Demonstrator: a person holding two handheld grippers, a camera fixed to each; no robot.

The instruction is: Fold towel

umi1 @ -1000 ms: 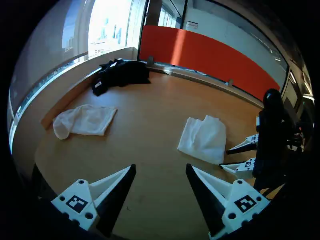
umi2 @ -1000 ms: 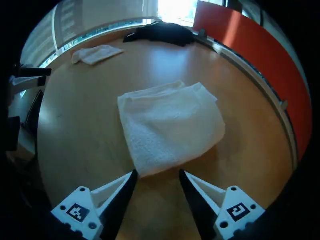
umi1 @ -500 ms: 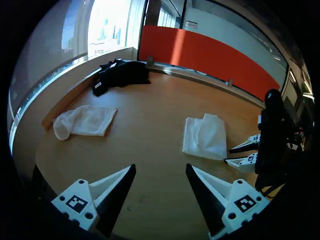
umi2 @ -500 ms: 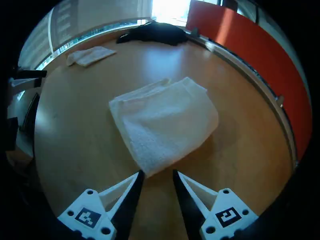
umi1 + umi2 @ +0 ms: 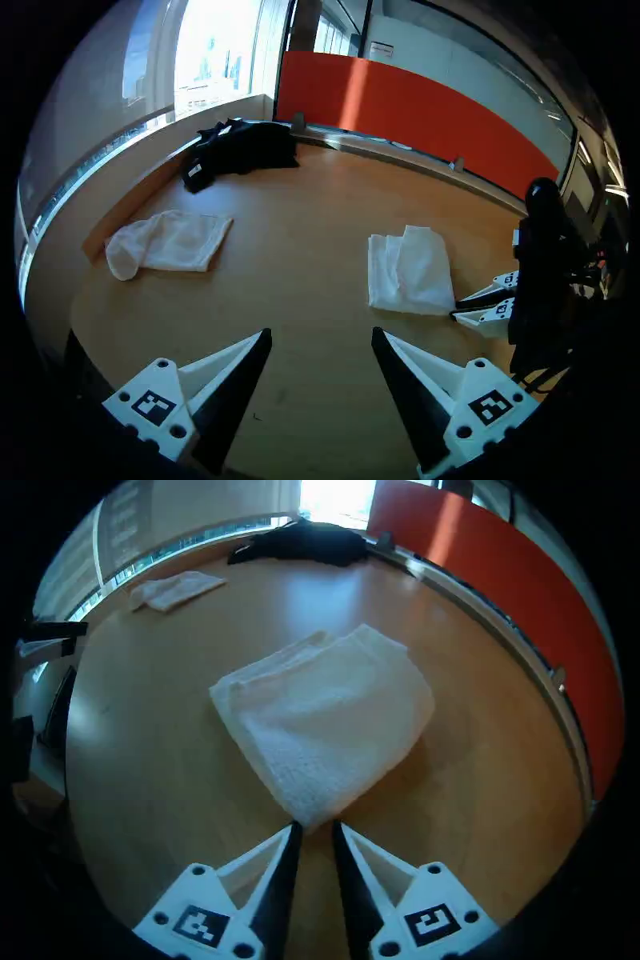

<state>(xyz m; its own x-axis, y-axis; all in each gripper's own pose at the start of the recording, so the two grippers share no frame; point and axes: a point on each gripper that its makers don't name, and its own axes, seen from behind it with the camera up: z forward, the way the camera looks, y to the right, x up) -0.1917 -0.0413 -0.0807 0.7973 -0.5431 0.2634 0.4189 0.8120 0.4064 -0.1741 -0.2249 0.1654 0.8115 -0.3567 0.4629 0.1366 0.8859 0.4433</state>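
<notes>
A crumpled white cloth lay at the left of the glossy wooden table, near the window ledge, with a heap of black fabric behind it. The left gripper hovered over bare wood, fingers spread wide, well apart from the work. To its right, the folded white terry towel lay flat on the table. The right gripper sat at the towel's near corner, its fingers almost together; whether they actually pinched the cloth could not be told. The hazard appeared to lie in that thin bite. A hold on the top layer alone could peel the fold open on lifting. With nothing pinning the far edge, the whole bundle might also drag across the tabletop.
</notes>
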